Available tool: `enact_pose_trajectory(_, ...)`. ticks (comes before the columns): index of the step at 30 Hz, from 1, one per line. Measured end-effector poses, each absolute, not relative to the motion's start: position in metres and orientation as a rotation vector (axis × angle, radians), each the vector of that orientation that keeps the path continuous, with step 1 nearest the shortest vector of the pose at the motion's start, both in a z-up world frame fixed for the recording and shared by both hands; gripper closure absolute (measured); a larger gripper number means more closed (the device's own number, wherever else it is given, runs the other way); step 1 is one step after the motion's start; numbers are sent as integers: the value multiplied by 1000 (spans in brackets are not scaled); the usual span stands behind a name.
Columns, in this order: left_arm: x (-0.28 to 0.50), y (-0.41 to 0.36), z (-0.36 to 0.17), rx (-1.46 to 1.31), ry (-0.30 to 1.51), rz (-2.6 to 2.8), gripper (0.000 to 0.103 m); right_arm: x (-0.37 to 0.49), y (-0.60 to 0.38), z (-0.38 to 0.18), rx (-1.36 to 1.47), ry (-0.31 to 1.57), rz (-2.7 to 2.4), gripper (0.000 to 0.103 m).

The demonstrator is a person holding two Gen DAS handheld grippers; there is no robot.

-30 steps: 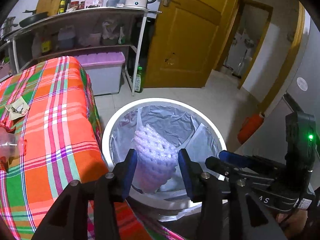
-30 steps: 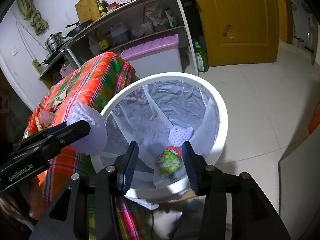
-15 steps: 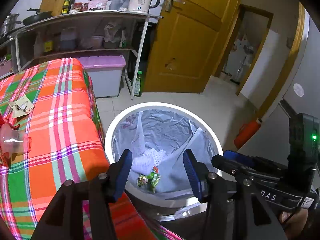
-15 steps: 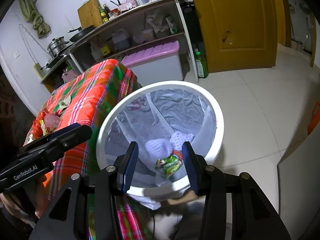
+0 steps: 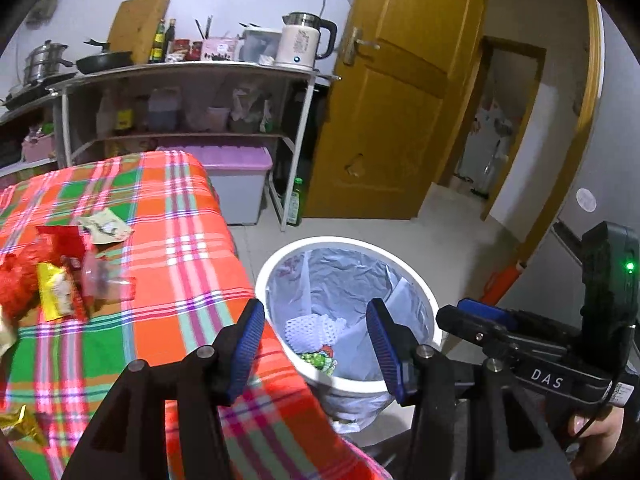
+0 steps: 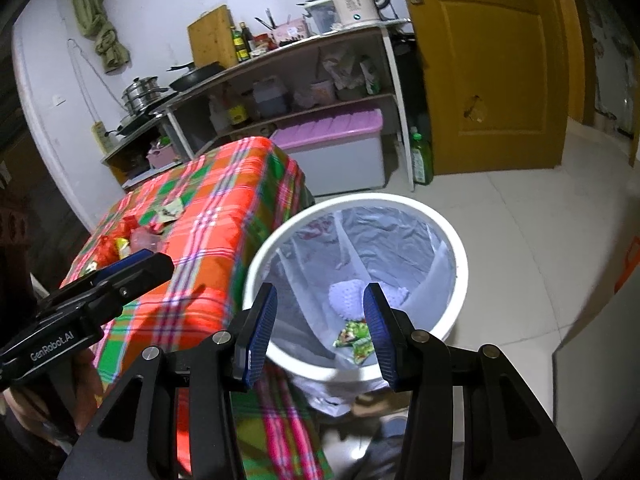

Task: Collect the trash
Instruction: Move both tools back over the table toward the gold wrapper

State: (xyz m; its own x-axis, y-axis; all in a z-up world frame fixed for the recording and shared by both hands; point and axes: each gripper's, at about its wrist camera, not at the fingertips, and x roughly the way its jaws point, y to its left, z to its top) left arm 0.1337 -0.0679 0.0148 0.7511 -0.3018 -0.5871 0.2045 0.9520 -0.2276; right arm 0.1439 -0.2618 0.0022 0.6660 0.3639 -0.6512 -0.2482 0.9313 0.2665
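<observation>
A white round bin (image 5: 430,304) (image 6: 460,248) lined with a grey bag stands on the floor beside the table. Inside it lie white foam fruit nets (image 5: 316,330) (image 6: 350,294) and a green snack wrapper (image 5: 320,360) (image 6: 356,336). My left gripper (image 5: 316,344) is open above the bin's near rim, nothing between its blue pads. My right gripper (image 6: 320,330) is open too, empty, over the bin's near side. On the checked tablecloth (image 5: 168,248) lie red and yellow wrappers (image 5: 52,280), a clear plastic cup (image 5: 100,276), a paper scrap (image 5: 104,226) and a gold wrapper (image 5: 22,426).
A metal shelf (image 5: 192,68) with a kettle (image 5: 302,46), bottles and pans stands behind the table, a purple-lidded box (image 5: 236,184) under it. A green bottle (image 5: 294,204) stands on the floor by the yellow door (image 5: 396,92). The tiled floor (image 6: 520,208) lies right of the bin.
The left gripper let go of the foam net, which dropped into the bin. Both grippers then rose and drew back from the bin, the left one swinging toward the table.
</observation>
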Motion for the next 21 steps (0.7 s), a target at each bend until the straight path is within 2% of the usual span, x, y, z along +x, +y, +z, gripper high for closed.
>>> enact_pose_trajectory(21,61,-3,35,-147,582,-126,50,106,-196,24,76,727,536,57)
